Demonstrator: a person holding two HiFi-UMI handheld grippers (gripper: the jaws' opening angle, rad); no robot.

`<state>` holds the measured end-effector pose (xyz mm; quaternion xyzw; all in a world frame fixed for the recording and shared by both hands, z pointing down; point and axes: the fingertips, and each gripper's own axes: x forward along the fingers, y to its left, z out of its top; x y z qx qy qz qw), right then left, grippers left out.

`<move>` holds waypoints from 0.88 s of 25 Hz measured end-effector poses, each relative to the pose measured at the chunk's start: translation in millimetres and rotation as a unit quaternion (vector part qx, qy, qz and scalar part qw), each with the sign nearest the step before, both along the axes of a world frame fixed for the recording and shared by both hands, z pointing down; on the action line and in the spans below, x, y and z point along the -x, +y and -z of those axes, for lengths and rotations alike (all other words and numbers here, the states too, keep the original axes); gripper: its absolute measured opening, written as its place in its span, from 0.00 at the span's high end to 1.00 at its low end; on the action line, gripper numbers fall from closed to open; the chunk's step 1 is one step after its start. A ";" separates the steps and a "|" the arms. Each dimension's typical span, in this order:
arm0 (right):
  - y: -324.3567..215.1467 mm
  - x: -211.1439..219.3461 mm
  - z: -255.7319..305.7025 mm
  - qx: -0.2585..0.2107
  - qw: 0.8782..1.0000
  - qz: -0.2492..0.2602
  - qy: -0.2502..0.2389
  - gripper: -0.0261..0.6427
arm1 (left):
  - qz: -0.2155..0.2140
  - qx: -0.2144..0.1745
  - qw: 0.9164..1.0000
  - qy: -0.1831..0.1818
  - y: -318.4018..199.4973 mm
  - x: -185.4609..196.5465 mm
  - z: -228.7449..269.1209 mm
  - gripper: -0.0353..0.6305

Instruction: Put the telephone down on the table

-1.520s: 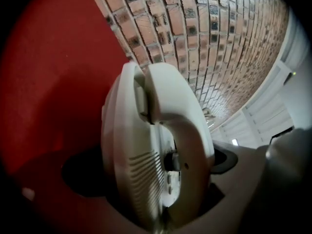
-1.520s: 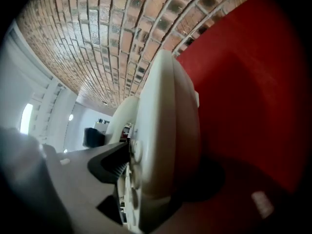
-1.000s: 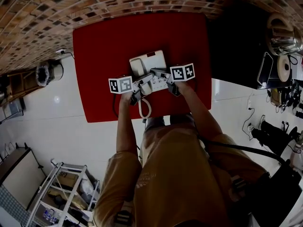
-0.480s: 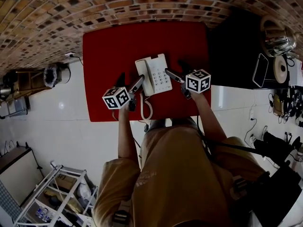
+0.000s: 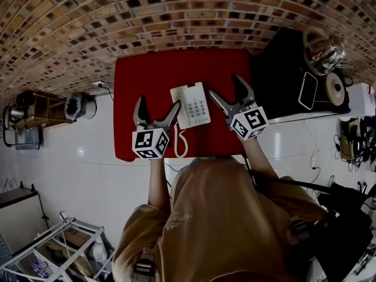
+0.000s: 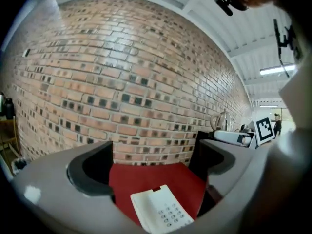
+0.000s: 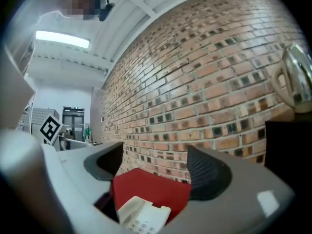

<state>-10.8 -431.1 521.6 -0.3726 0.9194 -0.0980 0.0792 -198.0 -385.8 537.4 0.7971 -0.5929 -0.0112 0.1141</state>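
Observation:
The white telephone [image 5: 190, 104] lies flat on the red table [image 5: 147, 78], its coiled cord [image 5: 179, 143] hanging over the near edge. Both grippers are held high above it, pointing level at the brick wall. My left gripper [image 5: 157, 107] is open and empty, left of the phone. My right gripper [image 5: 226, 87] is empty too, its jaws still opening, right of the phone. In the left gripper view the telephone [image 6: 161, 213] shows low between the jaws of the left gripper [image 6: 151, 160], far below. The right gripper view shows the telephone [image 7: 141, 213] under the right gripper [image 7: 156, 167].
A brick wall [image 5: 176, 10] runs behind the table. A black cabinet [image 5: 276, 75] with a metal kettle [image 5: 322, 54] stands at the right. A wooden shelf [image 5: 35, 113] is at the left and a white cart [image 5: 53, 251] at the lower left on the white floor.
Both grippers let go of the telephone, rose well above the table and rolled, jaws now spread wide. The telephone stays resting on the red table.

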 end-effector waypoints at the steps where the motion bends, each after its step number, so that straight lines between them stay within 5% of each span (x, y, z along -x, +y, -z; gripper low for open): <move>1: 6.2 -1.6 12.0 -0.008 1.000 -0.002 0.007 0.36 | 0.010 -0.016 1.000 -0.012 7.5 0.3 15.0 0.12; 5: 33.4 -10.8 47.0 -0.048 0.997 -0.043 0.043 0.37 | 0.063 -0.057 0.994 -0.063 41.9 9.2 47.3 0.12; 13: 41.7 -19.7 74.4 -0.084 0.990 -0.092 0.063 0.38 | 0.095 -0.082 0.990 -0.065 57.1 15.3 70.1 0.13; 18: 42.7 -26.4 74.6 -0.084 0.991 -0.096 0.049 0.38 | 0.108 -0.100 0.986 -0.076 64.0 18.1 84.8 0.20; 22: 44.0 -29.4 74.5 -0.082 0.991 -0.092 0.048 0.38 | 0.126 -0.122 0.981 -0.082 70.0 19.4 95.9 0.39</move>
